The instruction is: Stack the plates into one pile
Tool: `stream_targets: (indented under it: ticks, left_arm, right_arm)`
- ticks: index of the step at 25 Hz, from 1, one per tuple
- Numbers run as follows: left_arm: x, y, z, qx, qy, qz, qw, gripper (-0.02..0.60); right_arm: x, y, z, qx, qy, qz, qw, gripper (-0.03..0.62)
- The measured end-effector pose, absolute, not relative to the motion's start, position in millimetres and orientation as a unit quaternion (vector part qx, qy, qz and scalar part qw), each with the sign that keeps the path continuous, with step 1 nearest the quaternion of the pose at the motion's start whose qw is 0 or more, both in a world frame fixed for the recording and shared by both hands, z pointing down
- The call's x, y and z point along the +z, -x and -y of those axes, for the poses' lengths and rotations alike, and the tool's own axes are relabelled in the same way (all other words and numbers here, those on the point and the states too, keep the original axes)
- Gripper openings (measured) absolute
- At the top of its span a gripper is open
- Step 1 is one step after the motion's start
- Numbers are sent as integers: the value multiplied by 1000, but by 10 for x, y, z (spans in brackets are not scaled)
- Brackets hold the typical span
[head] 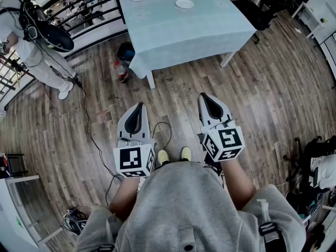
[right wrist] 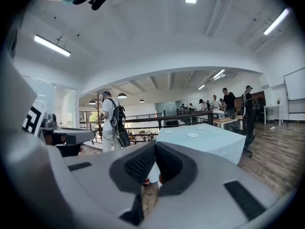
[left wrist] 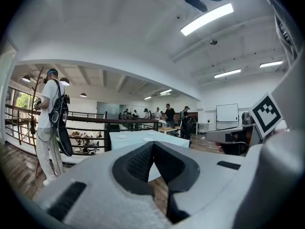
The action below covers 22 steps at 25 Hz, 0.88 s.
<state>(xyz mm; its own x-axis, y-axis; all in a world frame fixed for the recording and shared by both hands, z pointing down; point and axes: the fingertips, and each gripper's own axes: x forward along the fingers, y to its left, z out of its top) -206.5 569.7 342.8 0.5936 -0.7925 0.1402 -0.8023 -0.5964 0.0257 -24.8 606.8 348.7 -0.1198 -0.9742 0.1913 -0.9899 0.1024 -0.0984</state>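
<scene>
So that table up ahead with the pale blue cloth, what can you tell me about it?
The table stands on the wood floor. A pale blue cloth with faint flower prints covers its top and hangs down the sides. Two white legs show beneath it. Three white plates lie apart on it, not yet stacked. A dark bag and a bottle sit on the floor by its near corner leg.

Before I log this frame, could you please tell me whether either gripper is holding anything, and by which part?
Nothing is held: left gripper and right gripper are both shut and empty.
</scene>
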Motion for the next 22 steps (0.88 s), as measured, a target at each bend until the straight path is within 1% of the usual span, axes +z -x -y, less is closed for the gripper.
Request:
stream_targets:
  ticks: [18,22]
  left_arm:
    - [3705,2623,-5697,62,-895,436,65,15]
    - [3766,2704,-5680,65,-896,435,66,16]
  right_arm:
    - [3551,932,-6028,59,-656,750,62,26]
    - [3612,1011,-6006,64,-656,750,56,27]
